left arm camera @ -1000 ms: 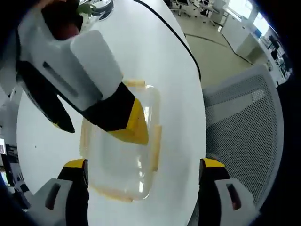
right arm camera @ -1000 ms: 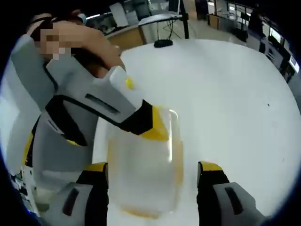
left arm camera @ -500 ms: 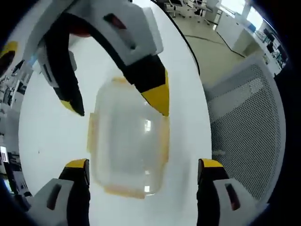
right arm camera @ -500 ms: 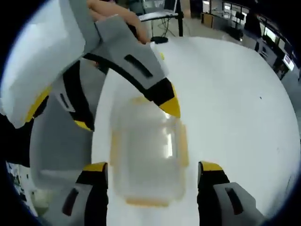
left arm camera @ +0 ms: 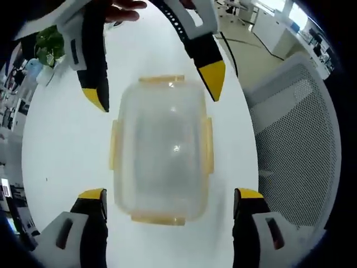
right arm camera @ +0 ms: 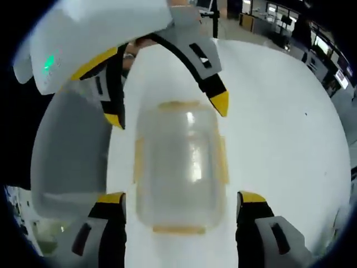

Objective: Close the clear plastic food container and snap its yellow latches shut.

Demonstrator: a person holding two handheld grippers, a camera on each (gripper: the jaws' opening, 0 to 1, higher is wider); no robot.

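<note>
The clear plastic container (left arm camera: 162,151) sits on the white table (left arm camera: 61,151) with its lid on. Yellow latches (left arm camera: 208,142) stick out along each side; I cannot tell whether they are snapped. My left gripper (left arm camera: 170,195) is open, its jaws either side of the container's near end. The right gripper (left arm camera: 154,89) comes in from the top, open, its yellow tips flanking the far end without touching. In the right gripper view the container (right arm camera: 181,167) lies between the open jaws of my right gripper (right arm camera: 181,198), and the left gripper (right arm camera: 167,111) straddles its far end.
A grey mesh chair (left arm camera: 295,139) stands close against the table's edge, seen again as the chair (right arm camera: 67,151). A green plant (left arm camera: 50,39) is at the table's far side. A person's hand (left arm camera: 120,6) holds the right gripper. Desks and office floor lie beyond.
The right gripper's jaw, which lay on the lid a second ago, has drawn back off it. Both grippers now straddle opposite ends of the container, which lies squarer in both views.
</note>
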